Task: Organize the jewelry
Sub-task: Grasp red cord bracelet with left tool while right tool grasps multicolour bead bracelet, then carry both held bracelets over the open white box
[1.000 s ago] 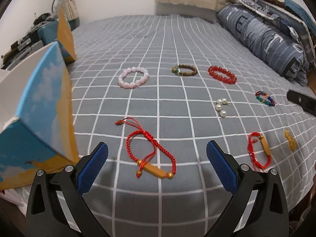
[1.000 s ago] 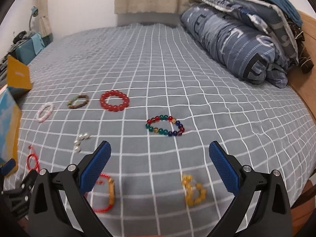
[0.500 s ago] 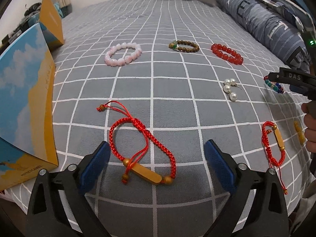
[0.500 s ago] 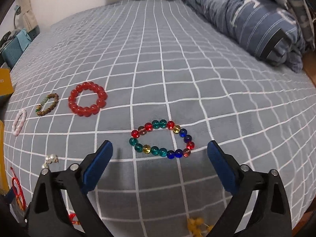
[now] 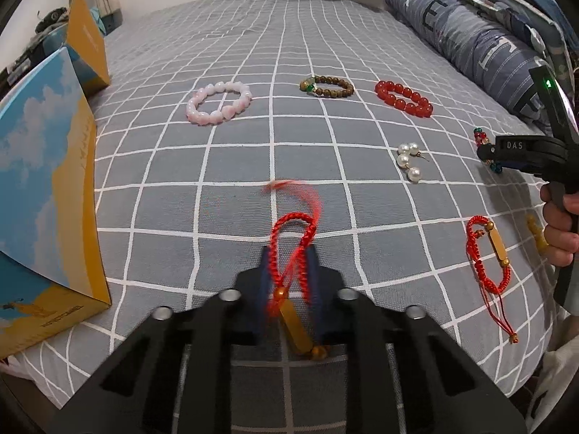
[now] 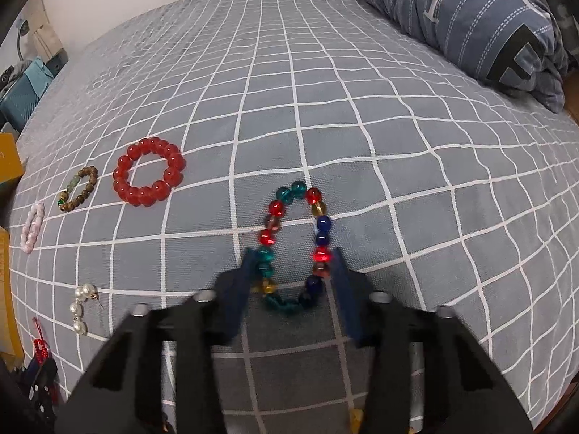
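Observation:
My left gripper [image 5: 289, 253] points down at the bed, its jaws closing, and the blue pads squeeze a red cord bracelet with an amber bar [image 5: 294, 325] into a narrow loop. My right gripper [image 6: 293, 253] is also closing. Its pads press on both sides of a multicoloured glass bead bracelet [image 6: 323, 225], pinched into a long oval on the cover. In the left wrist view the right gripper [image 5: 517, 152] shows at the right edge, held by a hand [image 5: 561, 231].
On the grey checked bed cover [image 5: 253, 144] lie a pink bead bracelet [image 5: 219, 103], a brown wooden one [image 5: 327, 86], a red bead one [image 5: 403, 98], pearl earrings [image 5: 407, 162], a second red cord bracelet [image 5: 486, 253] and a yellow piece [image 5: 539, 237]. A blue-and-orange box [image 5: 47, 188] stands left; a folded quilt [image 5: 470, 39] lies right.
Both pairs of jaws went from wide open to closed on their bracelets. The right gripper came down and forward over the multicoloured beads. The red cord loop got squeezed narrow.

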A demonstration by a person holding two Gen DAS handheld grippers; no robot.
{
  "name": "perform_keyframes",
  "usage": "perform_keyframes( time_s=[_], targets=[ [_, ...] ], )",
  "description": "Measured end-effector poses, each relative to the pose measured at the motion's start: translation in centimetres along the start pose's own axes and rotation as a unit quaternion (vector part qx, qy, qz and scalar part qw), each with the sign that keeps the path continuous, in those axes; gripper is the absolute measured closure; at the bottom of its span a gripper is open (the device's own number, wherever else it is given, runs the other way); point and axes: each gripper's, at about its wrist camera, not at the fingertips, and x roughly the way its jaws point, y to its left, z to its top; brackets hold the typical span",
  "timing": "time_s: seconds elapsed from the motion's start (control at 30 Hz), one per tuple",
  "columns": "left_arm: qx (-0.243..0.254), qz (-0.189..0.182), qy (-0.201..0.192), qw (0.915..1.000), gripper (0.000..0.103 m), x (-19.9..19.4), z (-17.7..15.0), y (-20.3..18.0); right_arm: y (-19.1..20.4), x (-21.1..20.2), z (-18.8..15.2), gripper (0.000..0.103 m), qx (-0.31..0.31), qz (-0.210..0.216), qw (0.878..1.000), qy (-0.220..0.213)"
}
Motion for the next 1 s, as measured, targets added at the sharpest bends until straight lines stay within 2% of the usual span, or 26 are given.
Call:
perform_keyframes(
  time_s=[0.03,0.33,0.37,0.5,1.0],
  targets=[
    [-0.001,-0.002,0.000,1.0000,0.091,-0.1,0.0,0.0,0.0,-0.1,0.0,0.084,0.001,0.001,1.000,0.000],
    [-0.007,-0.015,-0.006,0.9998,0.095,-0.6,0.2,0.5,-0.1,-1.1,0.0,0.085,0.013,0.006,1.000,-0.015],
    [-0.006,-0.016,-0.008,0.9998,0.095,-0.7,0.2,0.4,0.0,-1.3,0.0,0.094,0.011,0.003,1.000,-0.019],
    [-0.004,-0.033,-0.009,0.9994,0.095,-1.1,0.2,0.2,0.2,-2.1,-0.1,0.094,0.006,0.003,1.000,-0.030],
    [0.000,-0.018,-0.032,0.9993,0.095,-2.4,0.7,-0.2,0.1,-3.8,-0.1,0.094,0.006,0.016,0.999,-0.049]
  ],
)
